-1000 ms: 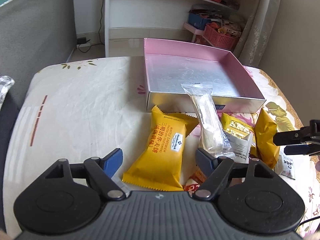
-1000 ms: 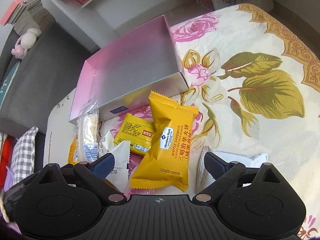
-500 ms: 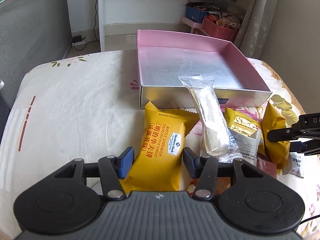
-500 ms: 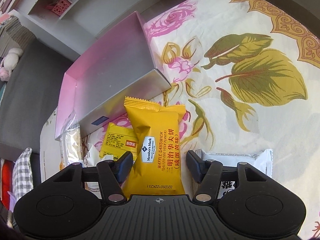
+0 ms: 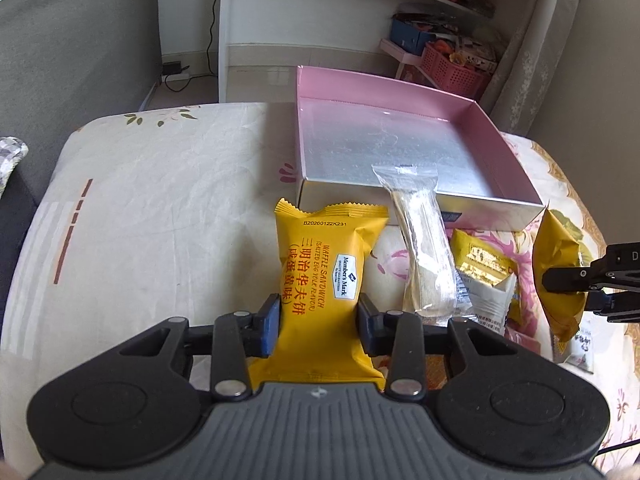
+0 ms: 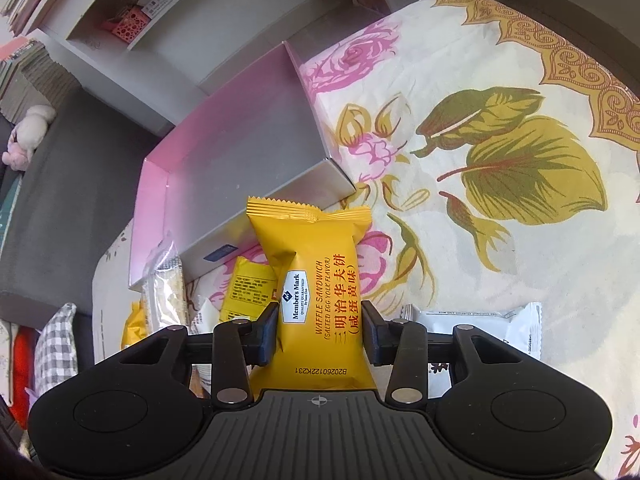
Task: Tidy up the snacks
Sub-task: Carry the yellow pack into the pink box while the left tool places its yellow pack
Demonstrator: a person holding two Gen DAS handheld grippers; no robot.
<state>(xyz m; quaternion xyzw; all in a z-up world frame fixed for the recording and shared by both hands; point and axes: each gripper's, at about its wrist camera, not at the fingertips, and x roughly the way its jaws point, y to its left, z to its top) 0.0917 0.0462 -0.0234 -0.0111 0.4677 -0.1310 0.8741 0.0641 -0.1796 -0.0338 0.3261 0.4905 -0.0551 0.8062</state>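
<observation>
Two yellow waffle packets are clamped, one in the left gripper [image 5: 318, 318] and one in the right gripper [image 6: 319, 326], jaws just closed mid-pack; lift both level, clear the pink box [image 5: 496, 148] wall ahead, release gently inside.

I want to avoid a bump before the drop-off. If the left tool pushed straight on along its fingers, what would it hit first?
Probably the near wall of the pink box, just beyond the yellow waffle packet that the left tool grips; depth is unclear.

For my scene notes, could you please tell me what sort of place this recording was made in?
Most likely a lived-in room at home: a grey sofa, white shelves with pink storage baskets, and a floral tablecloth under the snacks.
</observation>
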